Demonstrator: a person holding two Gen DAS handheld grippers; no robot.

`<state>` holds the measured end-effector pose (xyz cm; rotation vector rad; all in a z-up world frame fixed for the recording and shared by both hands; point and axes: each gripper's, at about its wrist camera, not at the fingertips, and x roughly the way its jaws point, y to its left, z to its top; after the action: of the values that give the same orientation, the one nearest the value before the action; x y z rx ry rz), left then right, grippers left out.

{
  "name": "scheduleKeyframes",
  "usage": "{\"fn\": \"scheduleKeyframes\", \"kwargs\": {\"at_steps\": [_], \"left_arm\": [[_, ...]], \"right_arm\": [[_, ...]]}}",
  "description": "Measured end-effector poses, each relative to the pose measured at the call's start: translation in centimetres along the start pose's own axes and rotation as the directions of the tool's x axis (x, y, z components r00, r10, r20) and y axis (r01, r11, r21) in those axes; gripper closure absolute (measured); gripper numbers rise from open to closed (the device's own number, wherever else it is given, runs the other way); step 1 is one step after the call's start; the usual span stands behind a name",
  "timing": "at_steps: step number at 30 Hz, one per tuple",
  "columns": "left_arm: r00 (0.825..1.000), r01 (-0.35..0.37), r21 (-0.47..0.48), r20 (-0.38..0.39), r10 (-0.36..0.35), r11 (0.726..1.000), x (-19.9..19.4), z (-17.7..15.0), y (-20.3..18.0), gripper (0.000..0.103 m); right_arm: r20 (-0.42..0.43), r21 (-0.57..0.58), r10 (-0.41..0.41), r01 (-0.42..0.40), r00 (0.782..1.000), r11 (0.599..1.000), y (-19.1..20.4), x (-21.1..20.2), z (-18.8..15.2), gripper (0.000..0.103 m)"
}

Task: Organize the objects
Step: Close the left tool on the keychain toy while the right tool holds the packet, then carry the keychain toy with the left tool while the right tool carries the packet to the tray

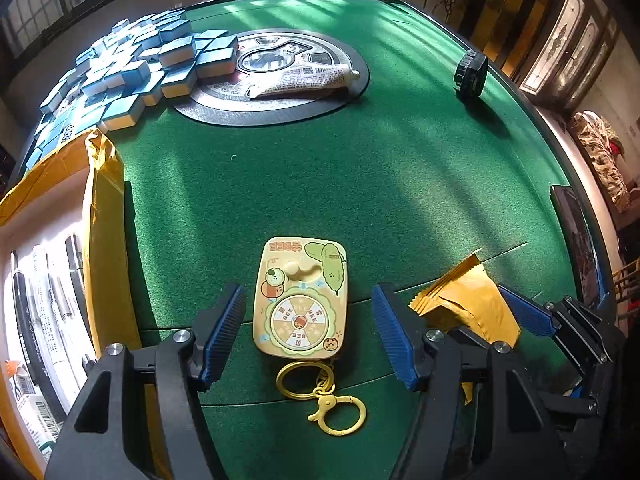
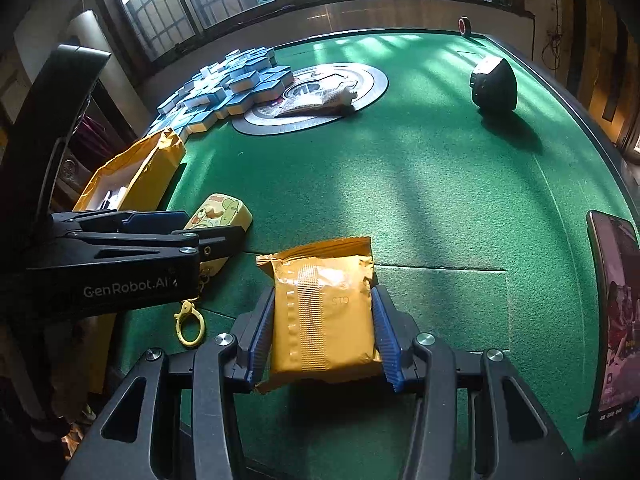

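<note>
The yellow keychain toy (image 1: 301, 300) is laid on the green felt table (image 1: 400, 160), its long axis running straight ahead between the wide-apart, untouching jaws of the left gripper (image 1: 308, 336). Just beside it, the orange packet (image 2: 324, 312) is clamped by the right gripper (image 2: 324, 328).

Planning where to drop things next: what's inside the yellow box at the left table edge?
The yellow box holds several pens side by side and a barcoded pack. Its near end is hidden by the left hand-held gripper.
</note>
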<state>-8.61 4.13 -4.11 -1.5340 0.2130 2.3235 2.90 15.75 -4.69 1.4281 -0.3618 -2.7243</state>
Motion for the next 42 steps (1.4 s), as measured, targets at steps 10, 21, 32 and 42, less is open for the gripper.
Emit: {"fn": "scheduleKeyframes", "kwargs": {"at_steps": [10,21,32,42], "left_arm": [[0.998,-0.056,-0.032,-0.011,0.056,0.998,0.0,-1.5,-0.3,0.058],[0.996,0.058,-0.219,0.081,-0.041,0.974,-3.9,-5.2,1.5,0.058],[0.968,0.201,-0.324,0.210,-0.136,0.924,-11.4,-8.6,5.8,0.058],[0.959,0.146,-0.407,0.281,-0.028,0.902,-17.2,-10.2,13.5,0.058]], "right_arm": [[-0.015,0.016,-0.009,0.009,1.000,1.000,-0.4,0.1,-0.2,0.060],[0.000,-0.084,-0.072,0.072,0.997,0.994,1.8,0.5,-0.8,0.064],[0.035,-0.056,0.076,-0.074,0.997,0.996,4.7,-1.7,-0.6,0.064],[0.018,-0.156,0.257,-0.251,0.966,0.955,12.5,-2.4,2.6,0.064]]}}
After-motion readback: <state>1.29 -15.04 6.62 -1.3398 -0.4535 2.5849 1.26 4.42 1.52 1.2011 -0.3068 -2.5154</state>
